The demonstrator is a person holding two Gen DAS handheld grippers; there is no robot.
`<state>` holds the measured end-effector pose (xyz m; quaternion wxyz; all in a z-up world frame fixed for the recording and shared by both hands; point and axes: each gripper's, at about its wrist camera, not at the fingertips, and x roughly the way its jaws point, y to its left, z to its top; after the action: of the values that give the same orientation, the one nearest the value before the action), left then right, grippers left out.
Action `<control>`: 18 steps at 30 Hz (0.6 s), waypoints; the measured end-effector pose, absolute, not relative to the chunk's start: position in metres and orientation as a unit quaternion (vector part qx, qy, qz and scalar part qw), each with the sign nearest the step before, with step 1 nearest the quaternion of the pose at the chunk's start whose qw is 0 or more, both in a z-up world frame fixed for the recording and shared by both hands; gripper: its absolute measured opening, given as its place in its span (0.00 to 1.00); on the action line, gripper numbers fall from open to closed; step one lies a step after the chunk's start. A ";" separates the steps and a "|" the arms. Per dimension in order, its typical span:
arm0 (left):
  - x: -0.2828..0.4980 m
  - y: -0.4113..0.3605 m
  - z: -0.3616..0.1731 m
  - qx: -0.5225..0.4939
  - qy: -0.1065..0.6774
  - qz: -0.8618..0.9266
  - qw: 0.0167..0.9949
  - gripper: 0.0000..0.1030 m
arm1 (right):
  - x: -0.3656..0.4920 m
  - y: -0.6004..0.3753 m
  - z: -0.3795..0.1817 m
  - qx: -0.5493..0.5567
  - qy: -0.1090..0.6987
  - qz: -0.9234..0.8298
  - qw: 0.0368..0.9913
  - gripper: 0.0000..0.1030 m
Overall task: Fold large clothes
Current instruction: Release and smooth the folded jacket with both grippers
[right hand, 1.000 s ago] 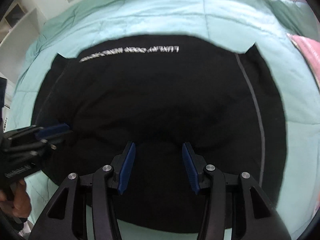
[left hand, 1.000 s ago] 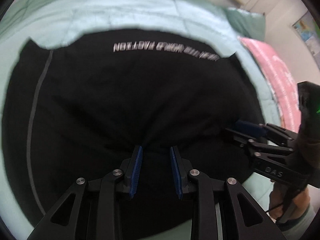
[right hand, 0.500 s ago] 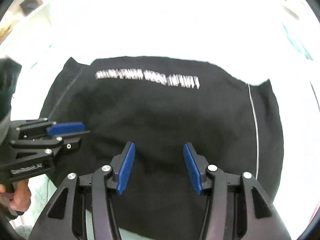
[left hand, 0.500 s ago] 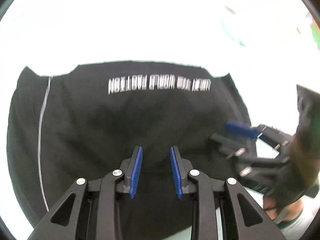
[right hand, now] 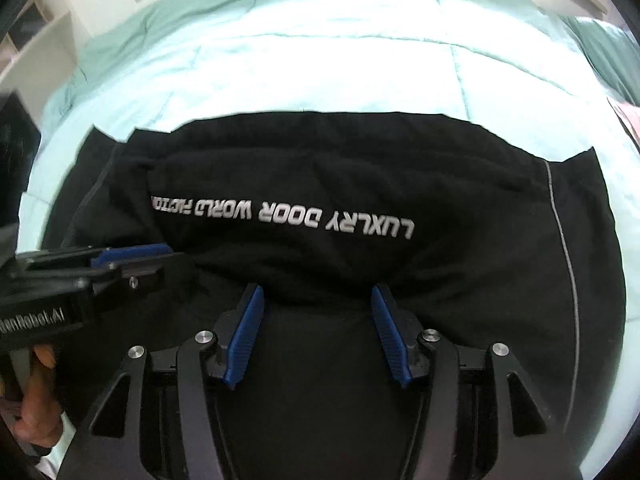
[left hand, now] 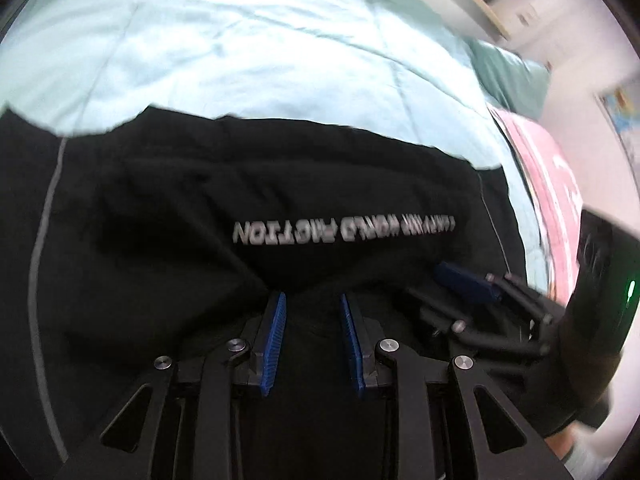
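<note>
A black garment (left hand: 160,240) with a grey side stripe and white lettering (right hand: 280,216) lies spread on a mint-green quilt (left hand: 240,40). Its lettered upper layer is folded, and the edge bunches right at both grippers' tips. My left gripper (left hand: 312,296) is shut on that bunched edge, with creases running out from its narrow jaws. My right gripper (right hand: 316,290) is opening; the fabric edge (right hand: 316,300) lies between its wide-set pads, which do not press on it. Each gripper also shows in the other's view: the right gripper (left hand: 468,284) and the left gripper (right hand: 132,256).
A pink blanket (left hand: 552,184) lies at the bed's right side, with a green pillow (left hand: 508,76) beyond it. Bare quilt (right hand: 320,60) stretches past the garment's far edge. A hand (right hand: 36,400) holds the left gripper's handle. White shelving (right hand: 36,52) stands at the far left.
Both grippers have moved forward over the garment, so the lettering now sits much nearer their tips on a bulging folded layer. The right jaws stand wider apart than before.
</note>
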<state>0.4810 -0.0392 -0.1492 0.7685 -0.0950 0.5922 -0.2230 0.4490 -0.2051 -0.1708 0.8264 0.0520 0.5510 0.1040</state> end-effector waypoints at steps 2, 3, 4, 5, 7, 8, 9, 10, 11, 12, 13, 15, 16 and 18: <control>0.461 -0.038 -0.133 -0.078 0.584 -0.232 0.774 0.28 | 0.434 -0.206 -0.158 0.060 0.545 0.109 0.829 0.57; 0.448 -0.034 -0.123 -0.076 0.579 -0.241 0.775 0.28 | 0.427 -0.209 -0.151 0.061 0.542 0.112 0.831 0.57; 0.437 -0.030 -0.115 -0.076 0.575 -0.250 0.775 0.29 | 0.417 -0.211 -0.143 0.059 0.537 0.115 0.833 0.57; 0.424 -0.025 -0.106 -0.075 0.570 -0.259 0.776 0.29 | 0.404 -0.213 -0.136 0.055 0.533 0.118 0.836 0.60; 0.400 -0.018 -0.095 -0.074 0.567 -0.273 0.773 0.30 | 0.381 -0.216 -0.127 0.046 0.530 0.119 0.838 0.70; 0.393 -0.016 -0.094 -0.073 0.569 -0.275 0.771 0.33 | 0.366 -0.216 -0.126 0.041 0.531 0.118 0.838 0.77; 0.381 -0.012 -0.097 -0.072 0.576 -0.271 0.768 0.37 | 0.352 -0.216 -0.129 0.033 0.534 0.113 0.837 0.82; 0.375 -0.010 -0.101 -0.072 0.583 -0.263 0.765 0.48 | 0.348 -0.218 -0.133 0.026 0.537 0.109 0.836 0.82; 0.368 -0.006 -0.114 -0.075 0.598 -0.248 0.759 0.53 | 0.338 -0.221 -0.143 0.015 0.546 0.105 0.831 0.82; 0.362 -0.005 -0.126 -0.080 0.607 -0.238 0.754 0.53 | 0.331 -0.218 -0.156 0.002 0.562 0.096 0.822 0.82; 0.363 -0.006 -0.137 -0.086 0.613 -0.233 0.750 0.52 | 0.330 -0.217 -0.162 0.004 0.570 0.094 0.816 0.82; 0.362 -0.006 -0.159 -0.076 0.614 -0.235 0.750 0.52 | 0.327 -0.222 -0.185 0.042 0.582 0.092 0.807 0.83; 0.363 -0.007 -0.169 -0.071 0.613 -0.232 0.752 0.52 | 0.328 -0.223 -0.190 0.051 0.585 0.091 0.804 0.83; 0.364 -0.010 -0.174 -0.057 0.611 -0.223 0.758 0.53 | 0.331 -0.222 -0.195 0.049 0.586 0.085 0.805 0.84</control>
<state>0.3642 -0.0100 -0.1741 0.7578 -0.0568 0.6107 -0.2228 0.3311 -0.2222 -0.1950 0.8045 0.0488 0.5857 0.0854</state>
